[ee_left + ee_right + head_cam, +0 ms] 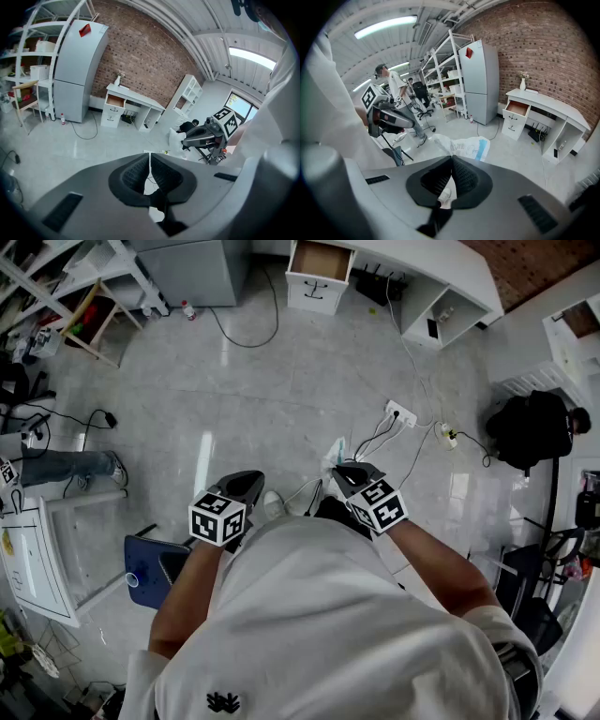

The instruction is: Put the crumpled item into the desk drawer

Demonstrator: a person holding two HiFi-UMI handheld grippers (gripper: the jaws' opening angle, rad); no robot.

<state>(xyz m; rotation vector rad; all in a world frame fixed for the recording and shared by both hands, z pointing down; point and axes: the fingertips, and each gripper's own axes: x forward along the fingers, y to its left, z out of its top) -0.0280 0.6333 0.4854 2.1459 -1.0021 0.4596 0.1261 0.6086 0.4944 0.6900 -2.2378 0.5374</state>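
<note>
The crumpled item (465,146) is a white wrapper with blue print, pinched at one end between the jaws of my right gripper (451,160). In the head view it sticks out ahead of the right gripper (343,469) as a pale wad (334,453). My left gripper (251,478) is level with it on the left, its jaws closed with nothing between them (150,156). The white desk stands far off by the brick wall, and its top drawer (320,260) (517,108) (115,101) is pulled open, showing a brown inside.
A grey fridge (75,70) stands left of the desk, with white shelving beyond it. A power strip (401,413) and cables lie on the floor between me and the desk. A blue chair (148,570) is at my left, and a person in black (531,428) sits at the right.
</note>
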